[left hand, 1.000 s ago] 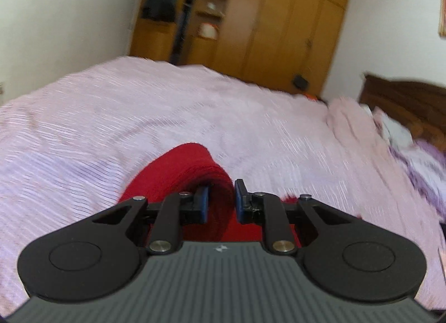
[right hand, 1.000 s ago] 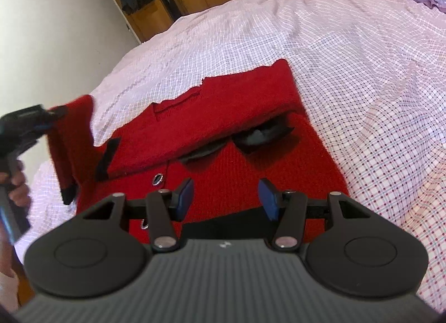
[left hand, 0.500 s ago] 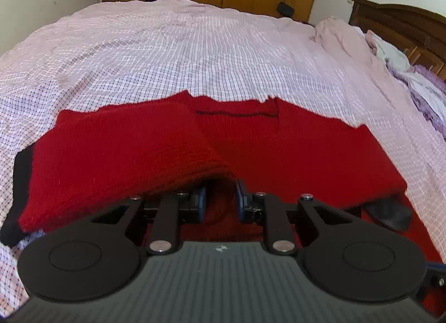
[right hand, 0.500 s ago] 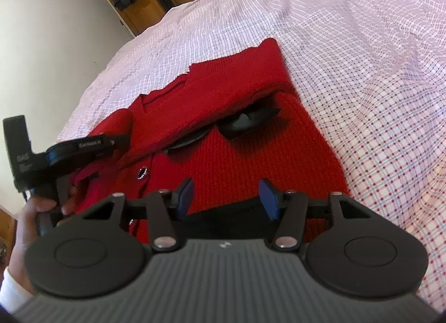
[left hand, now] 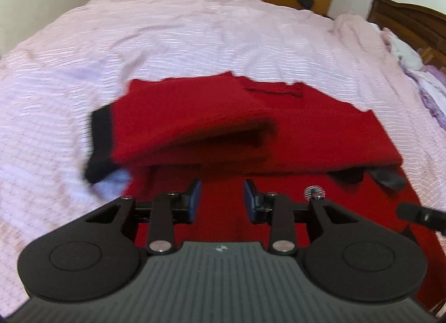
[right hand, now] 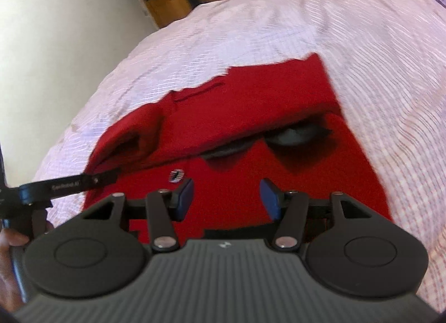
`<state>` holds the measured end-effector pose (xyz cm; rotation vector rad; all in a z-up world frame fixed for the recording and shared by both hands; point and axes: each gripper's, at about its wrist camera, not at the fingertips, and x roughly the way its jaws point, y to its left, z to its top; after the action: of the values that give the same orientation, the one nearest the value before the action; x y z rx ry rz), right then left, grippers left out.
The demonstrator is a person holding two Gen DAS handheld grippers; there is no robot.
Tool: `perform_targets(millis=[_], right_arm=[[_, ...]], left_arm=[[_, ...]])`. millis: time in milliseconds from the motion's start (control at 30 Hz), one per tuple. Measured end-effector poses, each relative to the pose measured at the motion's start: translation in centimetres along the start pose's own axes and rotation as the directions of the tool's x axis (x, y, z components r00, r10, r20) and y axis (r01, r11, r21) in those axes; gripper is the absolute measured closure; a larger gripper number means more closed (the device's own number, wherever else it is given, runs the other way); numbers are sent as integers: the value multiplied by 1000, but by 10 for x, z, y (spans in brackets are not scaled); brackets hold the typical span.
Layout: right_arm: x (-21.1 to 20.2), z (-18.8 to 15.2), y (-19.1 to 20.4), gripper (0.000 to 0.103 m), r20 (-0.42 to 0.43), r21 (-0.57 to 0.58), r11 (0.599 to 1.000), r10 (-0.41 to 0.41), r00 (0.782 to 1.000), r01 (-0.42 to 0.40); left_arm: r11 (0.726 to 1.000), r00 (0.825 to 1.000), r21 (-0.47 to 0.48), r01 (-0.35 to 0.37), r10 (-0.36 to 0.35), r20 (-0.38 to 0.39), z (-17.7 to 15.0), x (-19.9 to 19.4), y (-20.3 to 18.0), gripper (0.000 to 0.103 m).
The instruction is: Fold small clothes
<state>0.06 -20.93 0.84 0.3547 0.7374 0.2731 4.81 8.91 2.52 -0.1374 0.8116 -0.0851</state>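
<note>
The red cardigan [left hand: 320, 133] lies flat on the bed [left hand: 195, 44], near its front edge, long axis running away from both grippers. Its left sleeve [left hand: 181, 127], black-cuffed, is folded across the body just ahead of the left gripper [left hand: 222, 200]. That gripper's jaws have just been opening; nothing is between them. The right gripper [right hand: 225, 197] hovers over the hem, jaws apart and empty. The left gripper is nearer the sleeve.

Red cardigan [left hand: 320, 133] lying on bed, sleeves folded in
</note>
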Motion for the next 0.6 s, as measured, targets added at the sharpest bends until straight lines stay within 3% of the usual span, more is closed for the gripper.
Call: perform_targets(millis=[300, 600], right_arm=[[29, 22, 72, 47, -47, -207, 976, 63, 997, -72], [74, 44, 142, 47, -106, -472, 876, 48, 993, -93]], left_arm=[[988, 991, -76, -132, 134, 23, -7, -33, 61, 64], [980, 989, -132, -146, 149, 17, -16, -39, 91, 64]])
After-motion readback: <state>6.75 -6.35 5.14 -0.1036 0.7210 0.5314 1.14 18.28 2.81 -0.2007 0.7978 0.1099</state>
